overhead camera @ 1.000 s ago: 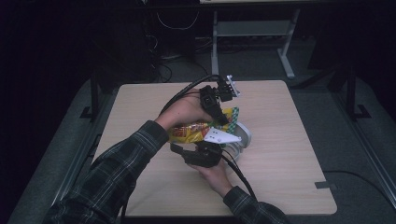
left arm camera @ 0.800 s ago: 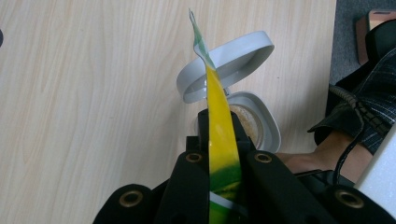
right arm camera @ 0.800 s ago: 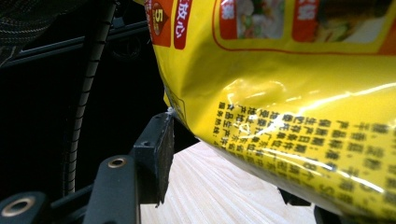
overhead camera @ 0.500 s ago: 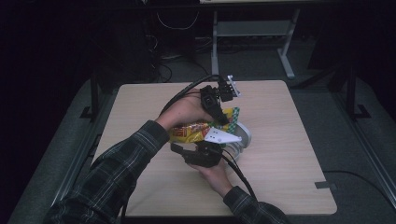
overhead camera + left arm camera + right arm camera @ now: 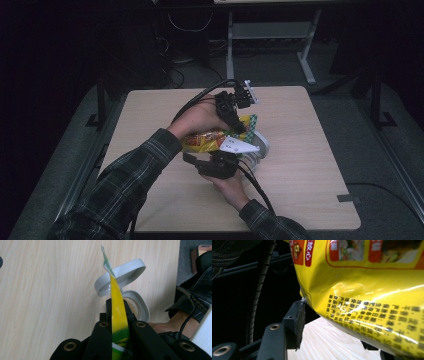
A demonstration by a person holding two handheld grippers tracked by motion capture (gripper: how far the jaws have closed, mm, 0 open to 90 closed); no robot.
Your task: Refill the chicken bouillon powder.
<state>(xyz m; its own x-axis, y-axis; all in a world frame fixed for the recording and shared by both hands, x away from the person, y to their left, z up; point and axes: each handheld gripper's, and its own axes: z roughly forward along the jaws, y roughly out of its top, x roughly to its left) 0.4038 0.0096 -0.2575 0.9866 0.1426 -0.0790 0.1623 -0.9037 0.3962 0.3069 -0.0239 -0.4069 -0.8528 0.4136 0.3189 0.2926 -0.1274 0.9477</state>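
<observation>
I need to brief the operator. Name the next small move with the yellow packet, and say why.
Probably tip the yellow packet over the open grey container. The left gripper pinches its edge just above the opening, the lid is up, and the right gripper supports its body.

A pale wooden table (image 5: 310, 165) stands on grey carpet (image 5: 395, 150), its top bare toward the far right corner. Behind it — in the dark — a white metal frame (image 5: 270, 37) rests on the floor, with loose cables (image 5: 187, 25) hanging and coiling to its left. A small grey patch of tape (image 5: 347, 198) lies on the carpet just off the table's near right corner.
</observation>
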